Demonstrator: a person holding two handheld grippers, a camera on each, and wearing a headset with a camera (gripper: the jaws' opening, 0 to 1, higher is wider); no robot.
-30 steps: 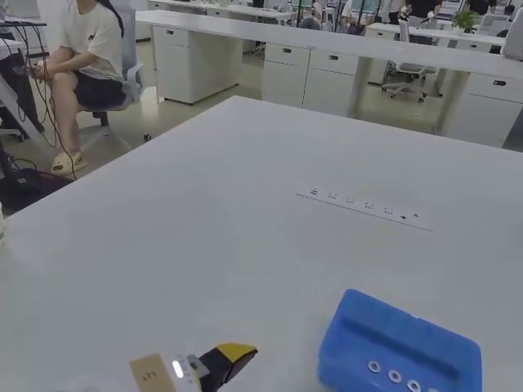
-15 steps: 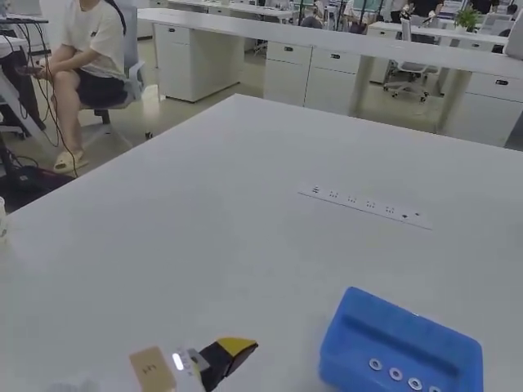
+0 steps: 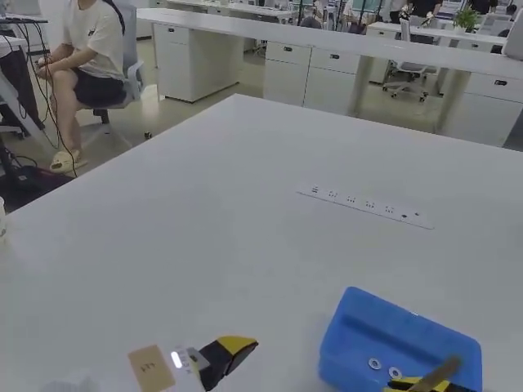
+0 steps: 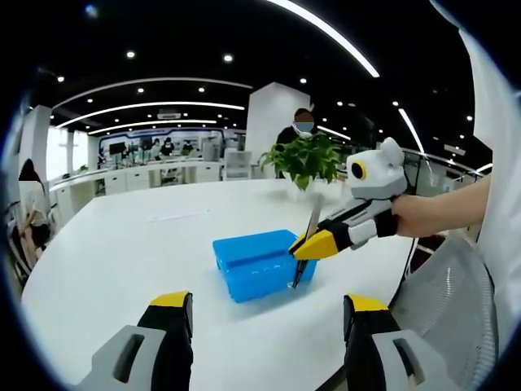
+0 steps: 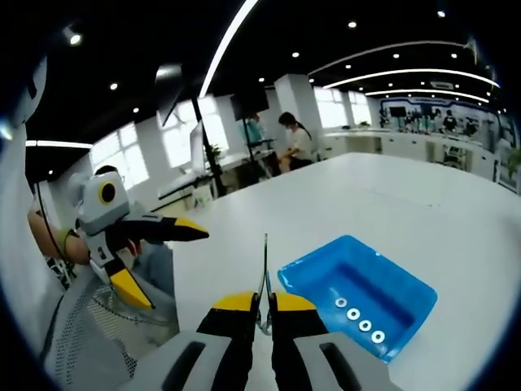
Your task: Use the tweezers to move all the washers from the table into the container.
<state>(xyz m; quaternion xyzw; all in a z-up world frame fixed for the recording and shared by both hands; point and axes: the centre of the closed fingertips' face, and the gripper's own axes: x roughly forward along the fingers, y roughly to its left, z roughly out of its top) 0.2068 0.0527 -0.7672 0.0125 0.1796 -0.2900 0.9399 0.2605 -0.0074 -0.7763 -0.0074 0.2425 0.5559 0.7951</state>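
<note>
1. Head view: blue container [image 3: 392, 335] sits near right on the tabletop [image 3: 204, 245], washers [image 3: 374, 363] inside; tweezers [image 3: 441, 371] reach over its near edge.
2. Left gripper view: left tongs [image 4: 269, 305] spread, empty, left of the container.
3. Right gripper view: right tongs [image 5: 258, 303] pinch the tweezers; four washers lie in a row in the container. Tip load: cannot tell.
4. Judgement: drop-off step; next, release over the container.

A white power strip [image 3: 365, 205] lies right of centre. At upper left a person [image 3: 88, 45] sits on a chair [image 3: 130, 61]. White desks [image 3: 327, 61] run across the top. A potted plant [image 4: 305, 159] stands mid-frame in the left gripper view.
</note>
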